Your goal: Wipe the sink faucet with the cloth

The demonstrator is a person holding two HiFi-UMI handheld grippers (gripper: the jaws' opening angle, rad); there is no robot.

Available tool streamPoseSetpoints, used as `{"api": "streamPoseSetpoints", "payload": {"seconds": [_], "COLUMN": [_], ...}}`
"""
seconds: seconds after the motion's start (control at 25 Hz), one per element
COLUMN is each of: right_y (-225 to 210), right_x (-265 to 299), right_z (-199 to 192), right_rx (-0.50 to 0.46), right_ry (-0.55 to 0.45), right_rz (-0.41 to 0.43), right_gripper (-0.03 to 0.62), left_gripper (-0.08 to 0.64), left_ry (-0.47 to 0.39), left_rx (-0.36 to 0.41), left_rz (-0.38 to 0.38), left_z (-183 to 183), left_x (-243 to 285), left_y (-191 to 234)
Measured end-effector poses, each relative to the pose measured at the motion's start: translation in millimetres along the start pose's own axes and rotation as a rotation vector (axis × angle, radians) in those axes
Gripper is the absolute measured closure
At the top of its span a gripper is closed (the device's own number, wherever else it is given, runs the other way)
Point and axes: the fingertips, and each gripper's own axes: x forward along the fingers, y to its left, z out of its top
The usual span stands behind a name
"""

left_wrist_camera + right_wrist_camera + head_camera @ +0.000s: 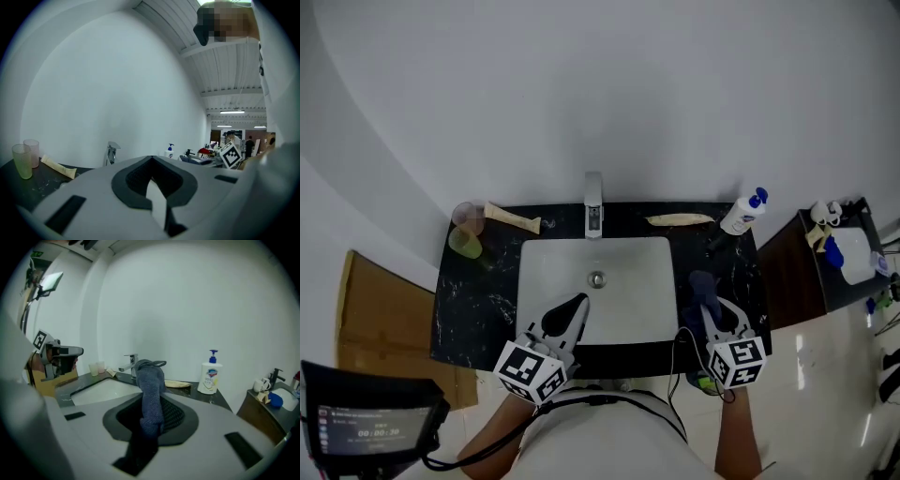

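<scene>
A chrome faucet [593, 202] stands at the back of the white sink [647, 281], which is set in a black counter. A dark blue cloth [702, 288] is pinched in my right gripper [709, 306], over the counter by the sink's right front corner. In the right gripper view the cloth [151, 390] stands up between the jaws and hides part of the faucet [129, 363] beyond it. My left gripper [577, 305] hovers over the sink's front left part, its black tips meeting with nothing between them. The left gripper view shows the faucet [111, 152] some way ahead.
Two plastic cups [467, 231] and a tube [514, 218] sit at the counter's back left. A soap pump bottle [742, 214] and a flat pale item [680, 219] are at the back right. Cardboard [380, 319] leans on the left, and a small second basin [853, 253] is on the right.
</scene>
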Motion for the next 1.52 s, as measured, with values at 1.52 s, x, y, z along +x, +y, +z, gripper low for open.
{"api": "streamPoseSetpoints", "payload": {"seconds": [1.52], "right_y": [99], "right_x": [-68], "right_z": [123], "right_rx": [-0.097], "right_ry": [-0.291], "right_rz": [0.178], "right_gripper": [0.523], "left_gripper": [0.561], "left_ry": [-0.059], "left_rx": [0.063], "left_rz": [0.062], "left_z": [30], "left_x": [-40], "left_y": [-11]}}
